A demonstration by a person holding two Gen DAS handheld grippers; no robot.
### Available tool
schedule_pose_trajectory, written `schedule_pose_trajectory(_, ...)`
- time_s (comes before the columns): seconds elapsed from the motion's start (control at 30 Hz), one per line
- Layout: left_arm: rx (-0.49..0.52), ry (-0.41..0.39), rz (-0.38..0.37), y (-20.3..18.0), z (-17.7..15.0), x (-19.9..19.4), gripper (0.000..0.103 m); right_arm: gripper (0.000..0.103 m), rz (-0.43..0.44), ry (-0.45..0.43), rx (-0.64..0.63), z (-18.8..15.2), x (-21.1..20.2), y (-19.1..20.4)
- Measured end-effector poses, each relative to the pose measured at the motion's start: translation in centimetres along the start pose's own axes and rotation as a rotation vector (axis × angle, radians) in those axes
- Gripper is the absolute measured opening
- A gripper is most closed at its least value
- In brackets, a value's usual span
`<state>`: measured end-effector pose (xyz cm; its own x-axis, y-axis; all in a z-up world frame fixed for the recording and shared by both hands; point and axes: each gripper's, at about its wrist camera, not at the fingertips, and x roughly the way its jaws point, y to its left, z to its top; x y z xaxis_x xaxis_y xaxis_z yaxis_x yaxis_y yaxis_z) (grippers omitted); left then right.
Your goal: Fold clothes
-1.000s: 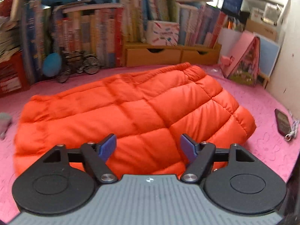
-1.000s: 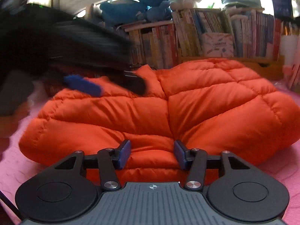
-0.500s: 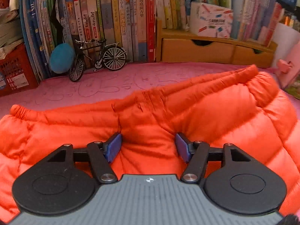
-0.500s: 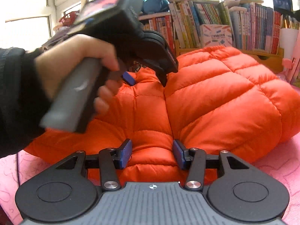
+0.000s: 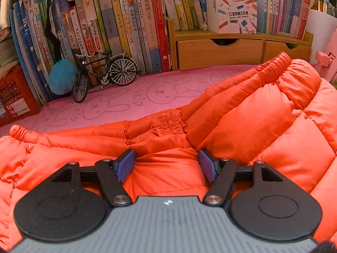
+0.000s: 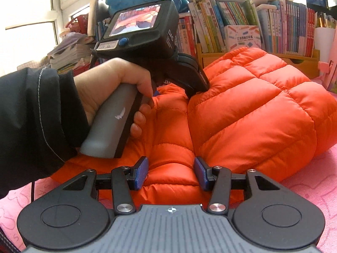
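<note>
Orange puffer jacket (image 5: 242, 126) lies bunched on the pink bunny-print table cover (image 5: 126, 103), filling most of both views. Left claw (image 5: 166, 164) is spread, pads either side of a quilted fold near the collar seam, not pinching. Right claw (image 6: 170, 172) is also spread over the jacket's near edge, fabric between the pads, no squeeze visible. The person's left hand (image 6: 118, 88) and dark sleeve (image 6: 31, 122) block the jacket's left half in the right wrist view. Behind it: model bicycle (image 5: 105, 73), blue ball (image 5: 63, 76), row of books (image 5: 118, 25), wooden drawer unit (image 5: 221, 50), red crate (image 5: 12, 97).
</note>
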<state>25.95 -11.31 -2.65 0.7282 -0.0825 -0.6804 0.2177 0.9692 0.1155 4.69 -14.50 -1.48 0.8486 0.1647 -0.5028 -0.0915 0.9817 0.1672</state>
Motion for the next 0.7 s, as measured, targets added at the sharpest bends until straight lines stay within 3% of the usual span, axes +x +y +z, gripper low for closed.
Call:
schedule_pose_trajectory(0.53,0.036,-0.041,0.011,-0.1,-0.8,0.0,0.067,0.05,-0.009,-0.003,-0.012,-0.3,-0.4,0.3)
schedule_pose_trajectory(0.6,0.026,-0.042,0.005,0.1,-0.7,-0.5,0.065,0.052,0.02,-0.041,0.034,-0.4,-1.1,-0.6)
schedule_pose_trajectory(0.7,-0.059,-0.061,-0.065,1.7,-0.8,-3.3,0.059,0.056,0.045,-0.116,0.169,-0.4,-2.9,-3.2)
